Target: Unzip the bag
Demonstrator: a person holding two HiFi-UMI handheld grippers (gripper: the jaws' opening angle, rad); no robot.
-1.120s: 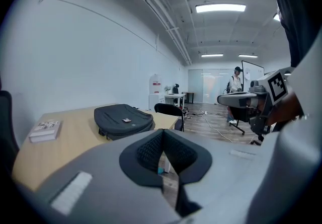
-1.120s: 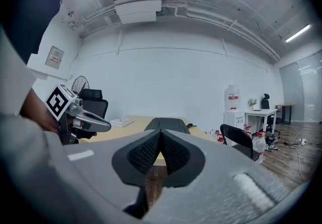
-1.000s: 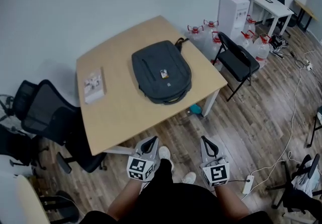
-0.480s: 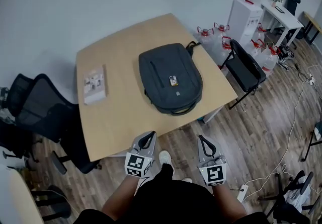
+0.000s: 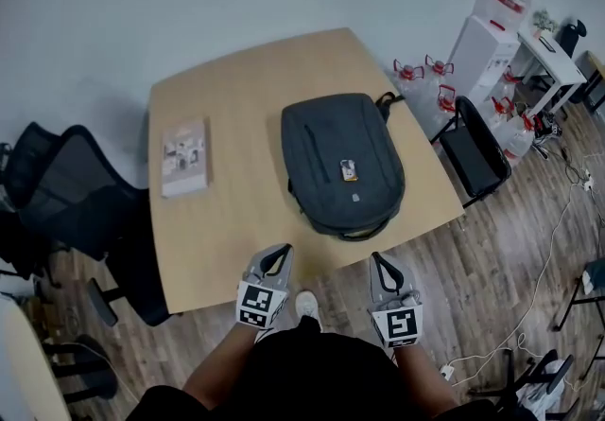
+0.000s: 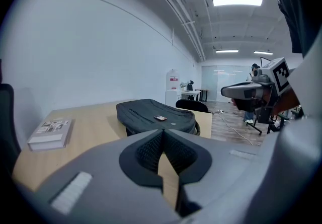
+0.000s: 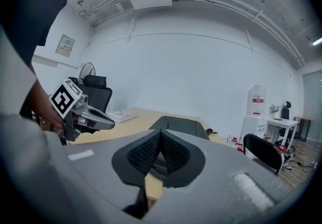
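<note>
A dark grey backpack (image 5: 342,164) lies flat and zipped on the wooden table (image 5: 227,211), its handle toward the near edge and a small tag on its front. It also shows in the left gripper view as the backpack (image 6: 153,115) and in the right gripper view as the backpack (image 7: 183,126). My left gripper (image 5: 277,259) hangs shut and empty just short of the table's near edge. My right gripper (image 5: 382,266) is shut and empty too, beside the table's near corner, a little short of the bag.
A book (image 5: 184,156) lies on the table's left part. A black office chair (image 5: 71,201) stands at the left. A folding chair (image 5: 477,149), several water jugs (image 5: 430,78) and a water dispenser (image 5: 492,31) stand to the right. Cables (image 5: 558,239) run across the wood floor.
The view has closed in on the table: the bag and table now sit nearer and lower in the head view. Both grippers have stayed shut and come up to the table's near edge.
</note>
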